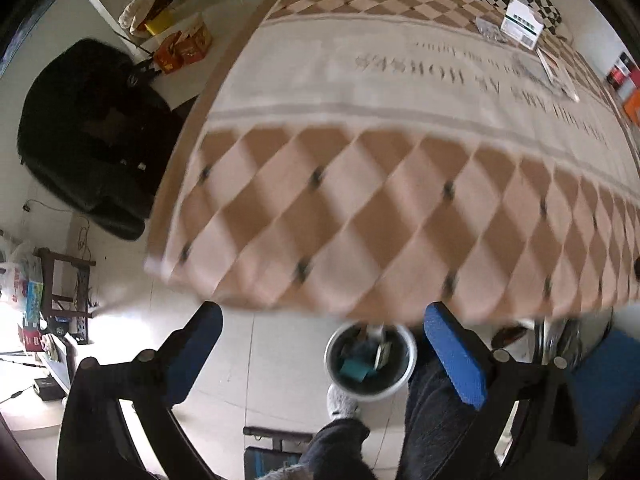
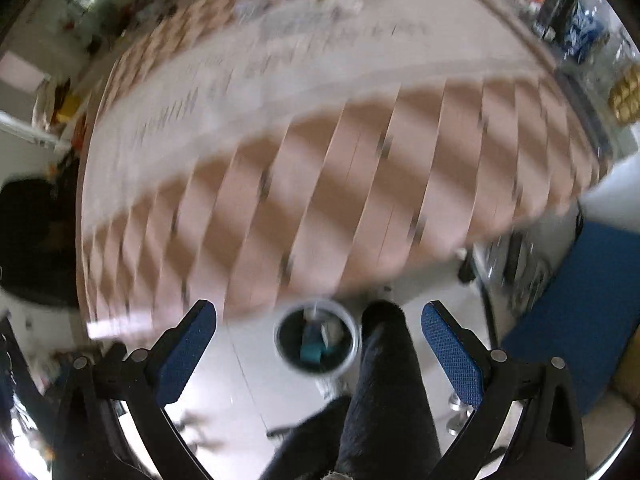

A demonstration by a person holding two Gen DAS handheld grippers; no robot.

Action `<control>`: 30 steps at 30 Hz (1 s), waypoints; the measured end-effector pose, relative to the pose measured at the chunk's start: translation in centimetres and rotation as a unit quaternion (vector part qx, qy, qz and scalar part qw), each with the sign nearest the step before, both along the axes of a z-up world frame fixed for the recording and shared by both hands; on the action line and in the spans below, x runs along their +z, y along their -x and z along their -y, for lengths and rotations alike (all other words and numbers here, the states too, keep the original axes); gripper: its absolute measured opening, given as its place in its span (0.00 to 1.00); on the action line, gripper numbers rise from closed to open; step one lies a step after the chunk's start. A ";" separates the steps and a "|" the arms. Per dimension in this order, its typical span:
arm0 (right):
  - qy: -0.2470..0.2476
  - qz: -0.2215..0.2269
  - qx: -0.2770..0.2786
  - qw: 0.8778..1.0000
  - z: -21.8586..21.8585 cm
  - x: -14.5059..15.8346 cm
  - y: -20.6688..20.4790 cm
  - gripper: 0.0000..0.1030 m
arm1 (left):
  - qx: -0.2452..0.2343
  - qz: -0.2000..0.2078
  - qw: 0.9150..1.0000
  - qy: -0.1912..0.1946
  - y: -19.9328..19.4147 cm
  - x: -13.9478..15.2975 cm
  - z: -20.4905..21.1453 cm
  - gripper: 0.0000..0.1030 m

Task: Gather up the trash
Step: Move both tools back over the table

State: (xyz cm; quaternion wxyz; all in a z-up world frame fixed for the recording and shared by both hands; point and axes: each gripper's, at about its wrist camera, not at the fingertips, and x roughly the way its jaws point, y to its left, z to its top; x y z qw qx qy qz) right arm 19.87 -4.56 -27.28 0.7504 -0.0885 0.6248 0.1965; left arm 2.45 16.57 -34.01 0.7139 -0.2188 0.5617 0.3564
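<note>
A round white-rimmed trash bin [image 1: 370, 362] stands on the floor just below the table's near edge, with a teal item and other scraps inside; it also shows in the right wrist view [image 2: 316, 340]. My left gripper [image 1: 324, 344] is open and empty, held above the floor and the bin. My right gripper [image 2: 320, 344] is open and empty, also above the bin. The table [image 1: 360, 200] has a brown diamond-pattern cloth. At its far right lie a white and green box [image 1: 522, 22], a clear wrapper [image 1: 490, 28] and papers [image 1: 554, 68].
The person's dark-trousered legs [image 1: 436, 420] and a grey slipper [image 1: 340, 402] are beside the bin. A black armchair [image 1: 92, 132] stands left of the table. Blue chair [image 2: 580, 320] is at the right. Boxes and bags [image 1: 180, 46] sit on the floor at the far left.
</note>
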 end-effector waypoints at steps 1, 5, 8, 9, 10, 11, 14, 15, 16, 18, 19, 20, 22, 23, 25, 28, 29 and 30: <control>0.001 0.002 -0.005 1.000 -0.6 0.2 -3.0 1.00 | 0.002 -0.005 1.000 -0.003 -2.4 -0.1 -0.9 1.00; 0.004 0.004 -0.016 1.000 -3.8 0.3 -14.1 1.00 | 0.017 -0.022 1.000 0.002 -9.6 -0.6 -4.6 1.00; 0.011 0.007 -0.019 1.000 -7.0 -0.4 -21.6 1.00 | 0.029 -0.037 0.999 0.014 -14.8 -1.8 -7.2 1.00; 0.011 0.004 -0.020 1.000 -8.0 -0.8 -23.7 1.00 | 0.034 -0.041 0.998 0.021 -16.7 -2.4 -8.2 1.00; 0.013 -0.002 -0.021 1.000 -9.0 -1.5 -26.0 1.00 | 0.039 -0.046 0.998 0.023 -18.1 -2.7 -8.9 1.00; 0.014 -0.007 -0.022 1.000 -9.8 -2.1 -27.7 1.00 | 0.043 -0.049 0.998 0.026 -19.0 -3.0 -9.5 1.00; 0.023 -0.011 -0.016 1.000 -12.8 -3.9 -31.7 1.00 | 0.061 -0.052 0.996 0.035 -22.4 -4.0 -11.7 1.00; 0.029 -0.012 -0.012 0.999 -13.9 -4.7 -32.9 1.00 | 0.067 -0.053 0.996 0.039 -23.5 -4.3 -12.5 1.00; 0.032 -0.014 -0.009 0.999 -14.6 -5.2 -33.6 1.00 | 0.071 -0.054 0.995 0.040 -24.1 -4.4 -13.0 1.00; 0.039 -0.019 -0.001 0.999 -16.1 -6.5 -34.8 0.99 | 0.078 -0.049 0.995 0.049 -25.5 -4.4 -14.0 1.00; 0.042 -0.020 0.002 0.999 -16.6 -7.0 -35.2 0.97 | 0.079 -0.049 0.994 0.052 -26.2 -4.2 -14.3 1.00; 0.047 -0.020 0.006 0.999 -17.1 -7.5 -35.4 0.92 | 0.079 -0.048 0.994 0.054 -26.6 -4.1 -14.4 1.00; 0.060 -0.007 0.017 0.998 -17.9 -7.7 -35.4 0.90 | 0.073 -0.044 0.995 0.056 -27.8 -3.7 -14.5 1.00; 0.067 0.003 0.025 0.997 -18.2 -7.6 -35.3 0.85 | 0.070 -0.044 0.995 0.055 -28.3 -3.6 -14.5 1.00; 0.077 0.015 0.032 0.996 -18.1 -7.4 -35.1 0.72 | 0.063 -0.036 0.996 0.060 -29.7 -3.2 -14.4 1.00; 0.066 0.000 0.026 0.997 -16.3 -7.1 -35.6 0.71 | 0.047 -0.017 0.995 0.087 -31.5 -3.2 -13.6 0.99; 0.068 0.001 0.021 0.997 -15.5 -6.9 -35.9 0.71 | 0.040 -0.011 0.995 0.096 -32.0 -3.1 -13.3 0.99; 0.069 0.003 0.015 0.998 -14.6 -6.7 -36.3 0.71 | 0.032 -0.004 0.994 0.105 -32.5 -3.1 -13.0 0.99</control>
